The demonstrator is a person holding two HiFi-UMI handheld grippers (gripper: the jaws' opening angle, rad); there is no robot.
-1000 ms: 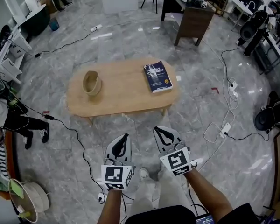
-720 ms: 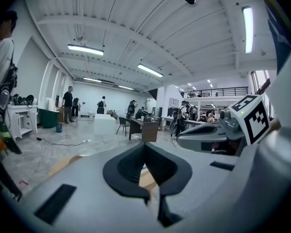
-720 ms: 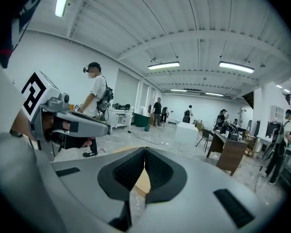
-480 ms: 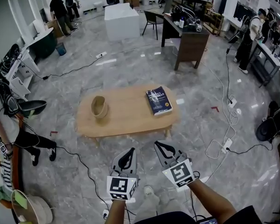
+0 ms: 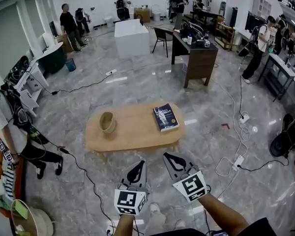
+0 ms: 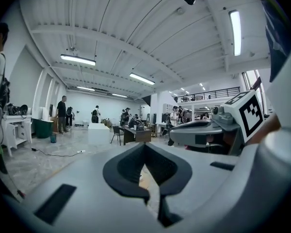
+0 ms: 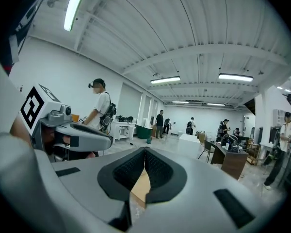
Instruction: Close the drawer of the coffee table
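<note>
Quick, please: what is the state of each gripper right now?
Left gripper: shut, jaws together, holding nothing.
Right gripper: shut, jaws together, holding nothing.

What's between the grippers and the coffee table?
Nothing visible: only bare floor lies between the left gripper, the right gripper and the coffee table. A black cable runs clear to the left. No drawer front shows here.
</note>
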